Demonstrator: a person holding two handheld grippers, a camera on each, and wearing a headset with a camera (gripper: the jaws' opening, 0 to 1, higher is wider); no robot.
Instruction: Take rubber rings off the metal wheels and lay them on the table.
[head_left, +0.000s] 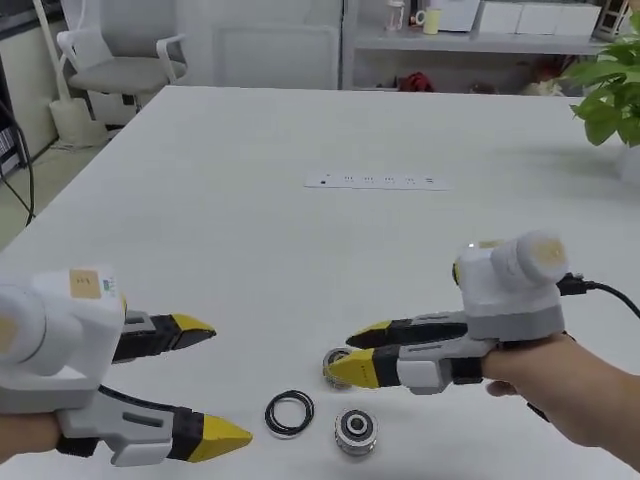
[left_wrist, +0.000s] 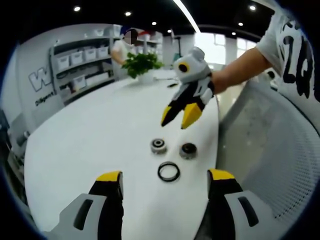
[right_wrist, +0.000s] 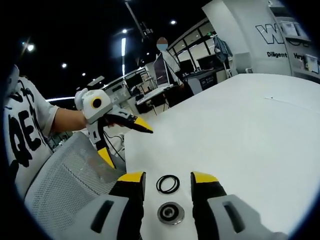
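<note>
One black rubber ring (head_left: 289, 413) lies on the white tabletop (head_left: 300, 250); left gripper (head_left: 230, 382) and right gripper (head_left: 342, 356) fingers apart; next, right should clamp round metal wheel (right_wrist: 170, 212)

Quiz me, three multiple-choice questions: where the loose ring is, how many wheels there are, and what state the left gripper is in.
1. The loose ring lies: A) flat on the table B) on the chair C) in a gripper
2. Count of wheels on the table: A) one B) two C) four
3. The left gripper is: A) shut on a ring B) shut on a wheel C) open, empty
Answers: 1 A, it lies flat on the bare tabletop; 2 B, a second wheel stands beside the first; 3 C, its jaws stand wide apart.
</note>
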